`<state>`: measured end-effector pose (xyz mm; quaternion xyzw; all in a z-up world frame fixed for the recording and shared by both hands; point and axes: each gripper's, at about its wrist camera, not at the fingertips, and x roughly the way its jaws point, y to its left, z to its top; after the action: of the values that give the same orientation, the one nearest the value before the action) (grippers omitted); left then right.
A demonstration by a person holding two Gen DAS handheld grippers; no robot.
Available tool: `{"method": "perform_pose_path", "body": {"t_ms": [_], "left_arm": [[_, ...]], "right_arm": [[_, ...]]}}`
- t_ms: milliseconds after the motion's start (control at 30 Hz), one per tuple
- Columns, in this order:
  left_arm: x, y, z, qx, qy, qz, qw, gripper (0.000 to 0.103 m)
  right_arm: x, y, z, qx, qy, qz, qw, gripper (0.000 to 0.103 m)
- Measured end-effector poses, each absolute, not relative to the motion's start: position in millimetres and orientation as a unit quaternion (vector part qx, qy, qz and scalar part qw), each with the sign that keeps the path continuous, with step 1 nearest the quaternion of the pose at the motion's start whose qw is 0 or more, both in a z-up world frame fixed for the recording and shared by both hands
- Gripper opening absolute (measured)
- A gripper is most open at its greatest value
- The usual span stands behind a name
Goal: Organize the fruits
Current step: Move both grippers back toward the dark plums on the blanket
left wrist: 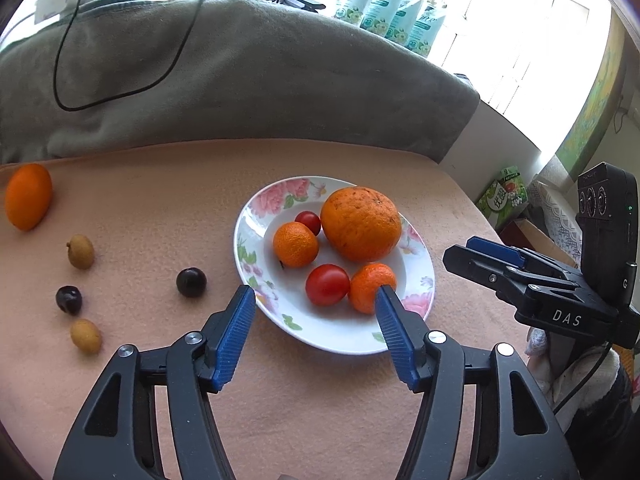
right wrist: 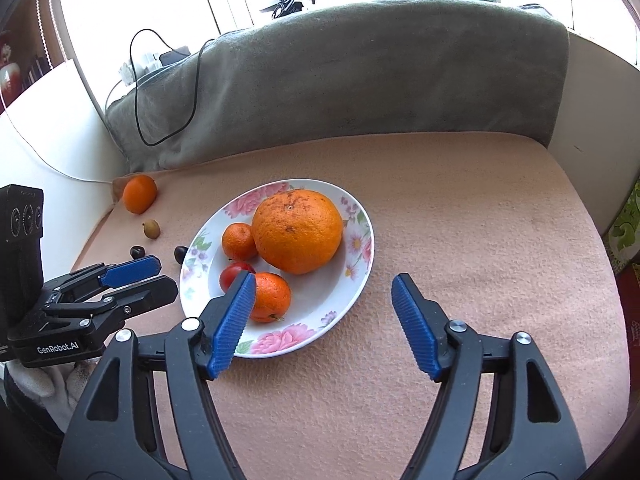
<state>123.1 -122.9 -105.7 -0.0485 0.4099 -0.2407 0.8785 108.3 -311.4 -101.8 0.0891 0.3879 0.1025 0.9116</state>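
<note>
A floral plate (left wrist: 418, 280) (right wrist: 360, 256) holds a large orange (left wrist: 360, 224) (right wrist: 298, 230), two mandarins (left wrist: 295, 244) (left wrist: 370, 286) and two red tomatoes (left wrist: 327, 284) (left wrist: 309, 222). On the pink cloth left of it lie an orange (left wrist: 28, 196) (right wrist: 139, 193), two dark plums (left wrist: 191, 282) (left wrist: 69, 299) and two tan longans (left wrist: 80, 251) (left wrist: 85, 335). My left gripper (left wrist: 316, 300) (right wrist: 140, 276) is open and empty over the plate's near left rim. My right gripper (right wrist: 324, 284) (left wrist: 472, 254) is open and empty over the plate's near right rim.
A grey blanket-covered cushion (left wrist: 240, 72) (right wrist: 340, 72) with a black cable (left wrist: 64, 60) rises behind the cloth. Bottles (left wrist: 384, 8) stand on the sill beyond. The cloth's right edge drops off near a green box (left wrist: 504, 196).
</note>
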Motion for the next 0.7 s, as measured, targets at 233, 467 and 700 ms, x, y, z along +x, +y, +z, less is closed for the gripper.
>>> {"method": "perform_pose_path", "body": {"t_ms": [233,467,700], "left_arm": [[116.8,-117.3,-99.8,-0.032,0.399,-0.211,0.892,0.071],[112.3,-108.6,-93.7,-0.022,0.39,-0.191,0.9,0.071],[106.4,-91.2,-88.7,-0.026,0.384,-0.177,0.906,0.071]], "right_arm": [[104.5,-306.8,-95.5,0.097,0.383,0.112,0.912,0.078],[101.9,-298.4,-90.5,0.1,0.382,0.122,0.91,0.079],[98.0,-285.2,-84.9,0.097,0.378,0.133,0.911,0.08]]}}
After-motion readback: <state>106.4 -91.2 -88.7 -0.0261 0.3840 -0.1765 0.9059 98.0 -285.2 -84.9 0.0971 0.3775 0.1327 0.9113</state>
